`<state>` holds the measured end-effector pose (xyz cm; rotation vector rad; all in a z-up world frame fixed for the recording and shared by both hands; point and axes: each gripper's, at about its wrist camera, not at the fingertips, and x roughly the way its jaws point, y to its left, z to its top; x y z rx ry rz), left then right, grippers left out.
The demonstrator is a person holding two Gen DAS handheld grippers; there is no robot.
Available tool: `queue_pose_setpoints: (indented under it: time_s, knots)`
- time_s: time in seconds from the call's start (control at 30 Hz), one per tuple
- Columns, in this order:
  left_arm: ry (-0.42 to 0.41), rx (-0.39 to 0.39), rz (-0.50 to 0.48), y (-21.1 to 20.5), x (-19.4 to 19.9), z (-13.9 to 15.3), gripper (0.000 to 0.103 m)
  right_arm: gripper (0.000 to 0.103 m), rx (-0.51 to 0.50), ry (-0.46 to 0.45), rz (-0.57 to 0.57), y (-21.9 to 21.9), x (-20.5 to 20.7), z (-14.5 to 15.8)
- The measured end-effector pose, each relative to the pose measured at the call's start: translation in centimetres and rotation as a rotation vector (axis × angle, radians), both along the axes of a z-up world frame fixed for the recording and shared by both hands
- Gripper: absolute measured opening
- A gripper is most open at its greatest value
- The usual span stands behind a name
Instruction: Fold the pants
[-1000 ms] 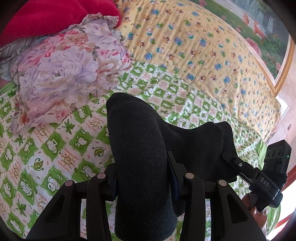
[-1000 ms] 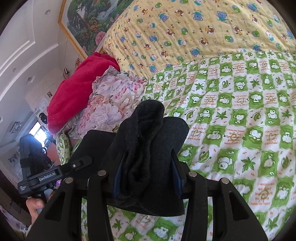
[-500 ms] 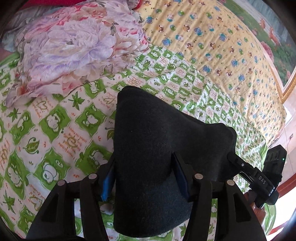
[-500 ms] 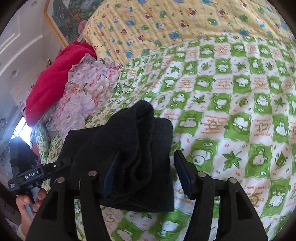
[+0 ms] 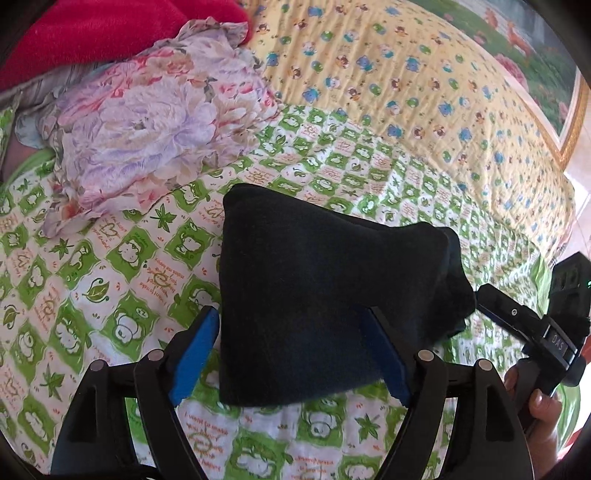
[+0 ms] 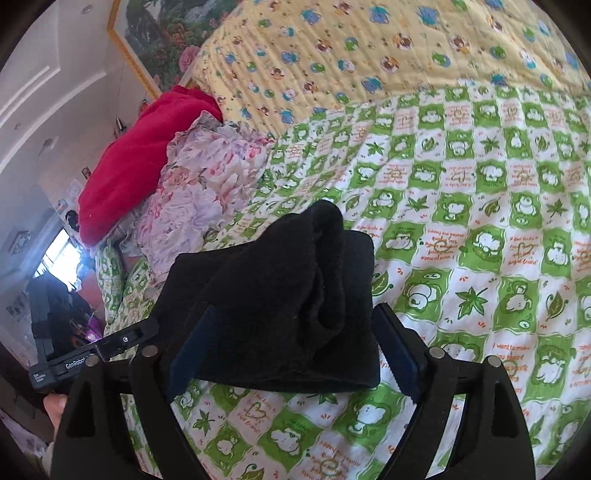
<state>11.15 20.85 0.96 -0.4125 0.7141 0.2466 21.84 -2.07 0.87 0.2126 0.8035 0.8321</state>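
Observation:
The black pants (image 5: 314, 288) lie folded into a thick bundle on the green and white checked quilt (image 5: 110, 295). My left gripper (image 5: 291, 325) is open, its blue-padded fingers (image 5: 195, 347) spread either side of the bundle's near end. In the right wrist view the same bundle (image 6: 288, 306) lies between the spread fingers of my open right gripper (image 6: 295, 332). Each gripper shows in the other's view: the right one in the left wrist view (image 5: 532, 332), the left one in the right wrist view (image 6: 92, 350).
A floral cushion (image 5: 140, 122) and a red blanket (image 5: 92, 33) lie at the far left. A yellow quilt with animal prints (image 5: 406, 85) covers the back. A framed picture (image 6: 155, 40) hangs on the wall. The bed edge is near the right hand (image 5: 546, 406).
Both grippers have opened and let go of the pants. The bundle has come down onto the quilt and now rests there.

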Motion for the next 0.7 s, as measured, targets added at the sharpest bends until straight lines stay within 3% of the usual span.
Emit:
queue_pose_setpoints:
  time_s: [0.43, 0.7]
  knots:
    - [0.045, 0.147, 0.027, -2.1, -2.7, -0.3, 0.083, 0.100, -0.152, -0.208, 0.076, 1.0, -4.9, 2.2]
    - [0.073, 0.263, 0.043, -3.4, -3.7, -0.5, 0.084, 0.102, -0.194, -0.227, 0.095, 1.3, -6.6, 1.6]
